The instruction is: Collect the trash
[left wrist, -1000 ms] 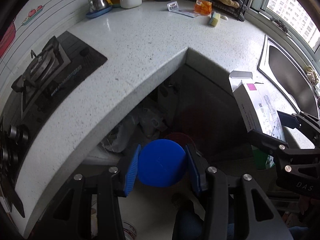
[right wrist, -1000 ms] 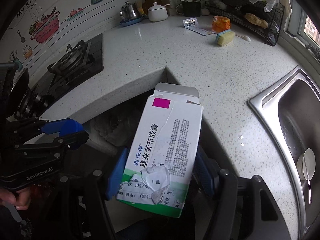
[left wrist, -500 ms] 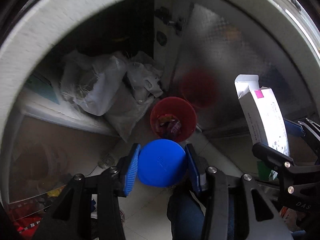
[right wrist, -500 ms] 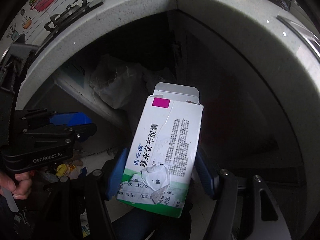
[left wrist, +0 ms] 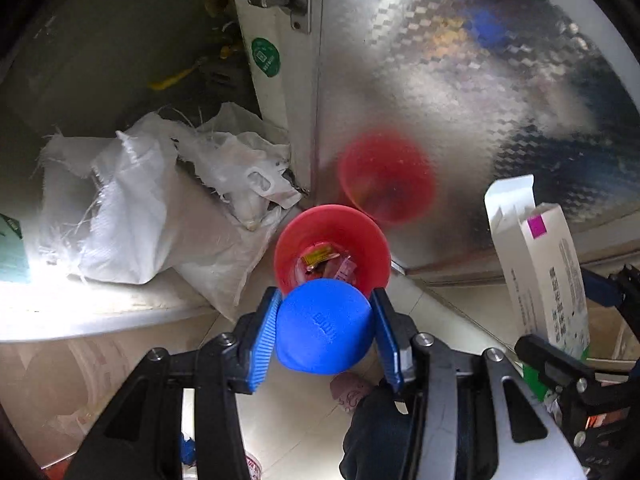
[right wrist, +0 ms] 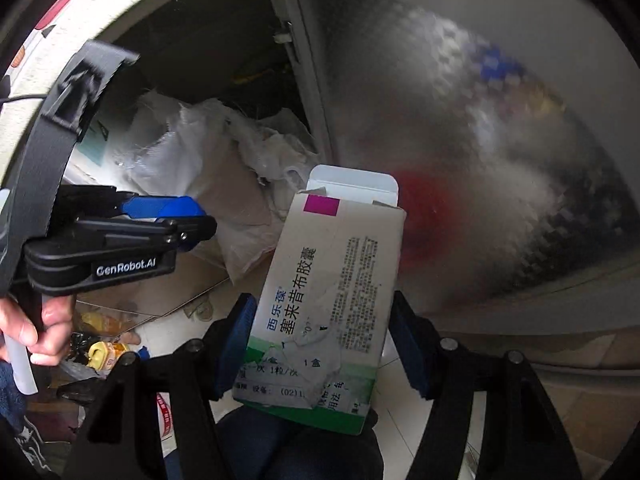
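We're at the drop-off step: both pieces of trash are in hand, just short of the red bin (left wrist: 332, 248) on the floor by the cabinet door. Left gripper (left wrist: 325, 334) has its fingers clamped on the blue cap (left wrist: 324, 330), just above the bin's near rim. Right gripper (right wrist: 320, 344) is clamped on the medicine box (right wrist: 328, 300), off to the bin's right. Next we need each piece centred over the bin mouth, then fingers let go. Box print is Chinese, w/ "(02)1" legible; left gripper's body reads "GenRobot.AI". Bin probably holds wrappers, but it's blurry.
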`<action>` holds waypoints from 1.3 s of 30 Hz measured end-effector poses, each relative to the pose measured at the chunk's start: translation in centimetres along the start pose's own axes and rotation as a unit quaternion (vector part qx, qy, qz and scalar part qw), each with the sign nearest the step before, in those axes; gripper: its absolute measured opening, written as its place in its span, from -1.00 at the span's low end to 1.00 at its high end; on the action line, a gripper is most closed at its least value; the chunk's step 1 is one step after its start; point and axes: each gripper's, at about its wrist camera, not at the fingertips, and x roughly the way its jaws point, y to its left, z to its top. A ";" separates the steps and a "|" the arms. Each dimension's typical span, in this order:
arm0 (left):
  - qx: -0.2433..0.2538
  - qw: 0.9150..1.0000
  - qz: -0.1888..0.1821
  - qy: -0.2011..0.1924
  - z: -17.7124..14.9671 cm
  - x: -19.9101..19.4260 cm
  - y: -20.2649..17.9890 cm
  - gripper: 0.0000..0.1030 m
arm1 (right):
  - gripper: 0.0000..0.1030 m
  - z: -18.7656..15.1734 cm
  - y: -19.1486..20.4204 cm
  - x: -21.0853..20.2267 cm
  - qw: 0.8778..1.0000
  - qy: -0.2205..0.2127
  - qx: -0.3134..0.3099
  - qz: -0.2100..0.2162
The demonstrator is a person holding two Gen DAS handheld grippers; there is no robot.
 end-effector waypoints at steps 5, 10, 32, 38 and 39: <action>0.000 1.000 -0.001 -0.010 0.5 0.1 -0.5 0.22 | 0.23 -0.8 -0.3 0.3 1.000 0.002 0.007 -0.001; -0.012 1.000 0.011 -0.003 0.5 -1.0 -0.1 0.61 | 0.23 -0.7 -0.8 -0.4 1.000 0.008 0.000 0.003; -0.118 0.991 0.064 -0.015 -5.2 -4.8 6.4 0.64 | 0.25 3.7 4.0 2.9 0.992 0.023 -0.123 0.023; -0.129 0.988 0.075 -0.035 -6.5 -5.7 6.7 0.64 | 0.67 3.5 4.6 4.7 0.989 0.028 -0.148 0.001; -0.131 0.988 0.074 -0.038 -6.7 -5.9 6.7 0.64 | 0.70 3.3 4.6 4.7 0.988 0.027 -0.149 0.001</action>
